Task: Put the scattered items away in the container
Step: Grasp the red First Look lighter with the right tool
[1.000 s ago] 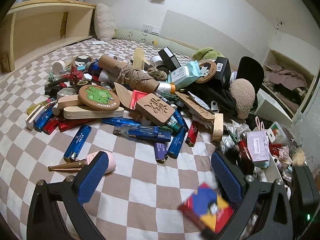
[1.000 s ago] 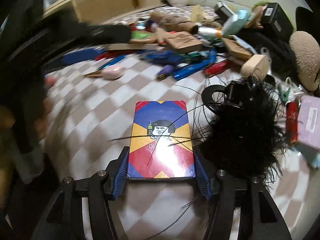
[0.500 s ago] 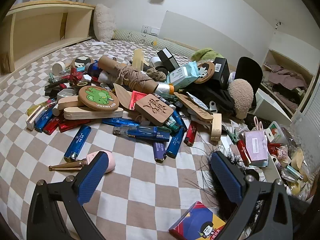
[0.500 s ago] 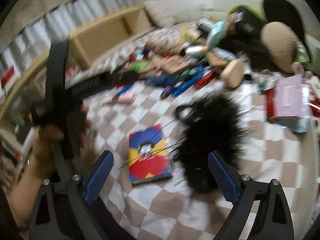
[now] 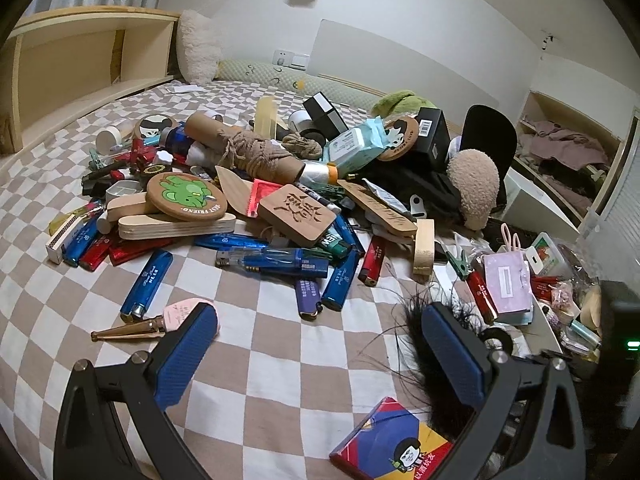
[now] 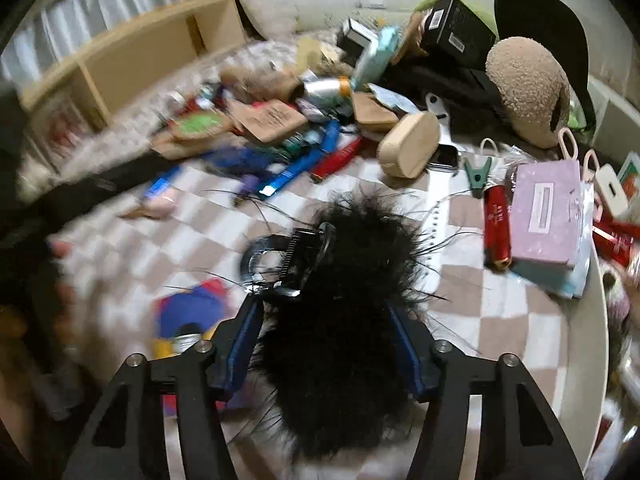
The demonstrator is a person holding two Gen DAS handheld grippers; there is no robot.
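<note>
The right hand-held gripper (image 6: 328, 344) is closing around the black fluffy hair claw (image 6: 340, 300), seemingly pressing it; the left hand-held gripper (image 5: 316, 352) is hanging apart, lower frame.

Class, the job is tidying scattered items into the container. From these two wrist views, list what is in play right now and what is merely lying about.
In play:
- right gripper, jaws closing around the fluffy black feathered hair claw
- left gripper, open, empty

Lying about:
- red, blue and yellow cartoon card box
- blue lighter
- round wooden coaster with green print
- lilac box
</note>
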